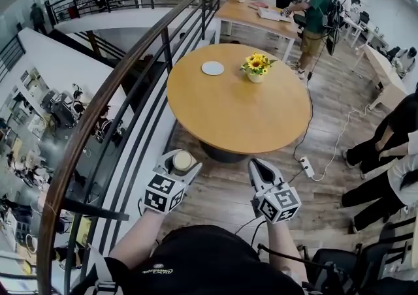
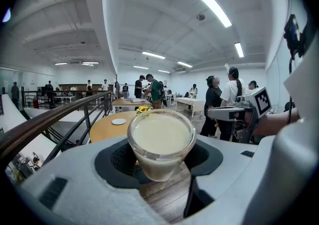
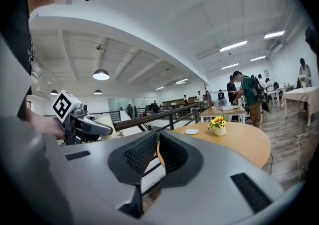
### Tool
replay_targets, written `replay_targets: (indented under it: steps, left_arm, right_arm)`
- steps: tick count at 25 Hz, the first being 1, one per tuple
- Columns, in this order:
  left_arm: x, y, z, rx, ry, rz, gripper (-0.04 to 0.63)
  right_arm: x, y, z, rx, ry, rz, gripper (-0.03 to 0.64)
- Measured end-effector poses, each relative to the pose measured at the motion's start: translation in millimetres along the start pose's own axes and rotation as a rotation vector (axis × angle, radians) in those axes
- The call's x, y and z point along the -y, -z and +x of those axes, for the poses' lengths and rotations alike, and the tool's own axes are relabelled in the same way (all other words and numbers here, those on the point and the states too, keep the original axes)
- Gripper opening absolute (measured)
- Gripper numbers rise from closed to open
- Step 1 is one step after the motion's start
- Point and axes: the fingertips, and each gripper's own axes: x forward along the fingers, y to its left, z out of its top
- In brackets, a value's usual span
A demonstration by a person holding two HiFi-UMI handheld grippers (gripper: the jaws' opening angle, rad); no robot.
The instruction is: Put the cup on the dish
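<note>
A clear cup (image 2: 160, 142) full of creamy liquid sits between the pads of my left gripper (image 2: 160, 158), which is shut on it. In the head view the cup (image 1: 183, 160) and left gripper (image 1: 181, 168) are low at the left, short of the table's near edge and beside the railing. The small white dish (image 1: 212, 68) lies on the far left part of the round wooden table (image 1: 238, 114). My right gripper (image 1: 260, 171) hovers beside the left one; its pads (image 3: 144, 152) stand almost together with nothing between them.
A pot of yellow flowers (image 1: 255, 68) stands on the table just right of the dish. A dark metal railing with a wooden handrail (image 1: 130, 72) runs along the left. A power strip and cable (image 1: 307, 168) lie on the floor to the right. People stand around the far tables.
</note>
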Motion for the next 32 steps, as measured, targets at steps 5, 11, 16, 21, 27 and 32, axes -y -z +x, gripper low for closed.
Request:
replay_targets:
  steps: [5, 11, 16, 21, 27, 32]
  left_arm:
    - [10, -4, 13, -0.002, -0.012, 0.003, 0.253]
    - [27, -5, 28, 0.002, -0.038, 0.009, 0.253]
    - [38, -3, 36, 0.006, -0.063, -0.002, 0.255]
    - [46, -3, 37, 0.001, -0.070, -0.008, 0.253]
    - [38, -2, 39, 0.006, -0.083, -0.012, 0.253]
    - [29, -4, 51, 0.012, -0.088, -0.018, 0.254]
  right_arm:
    - [16, -2, -3, 0.007, -0.007, -0.009, 0.009]
    - [38, 2, -12, 0.008, -0.030, -0.014, 0.011]
    - [46, 7, -16, -0.008, -0.064, -0.050, 0.019]
    - [47, 9, -17, -0.018, -0.090, -0.054, 0.021]
    - [48, 9, -5, -0.022, -0.106, -0.061, 0.021]
    - [56, 11, 8, -0.039, -0.107, -0.080, 0.021]
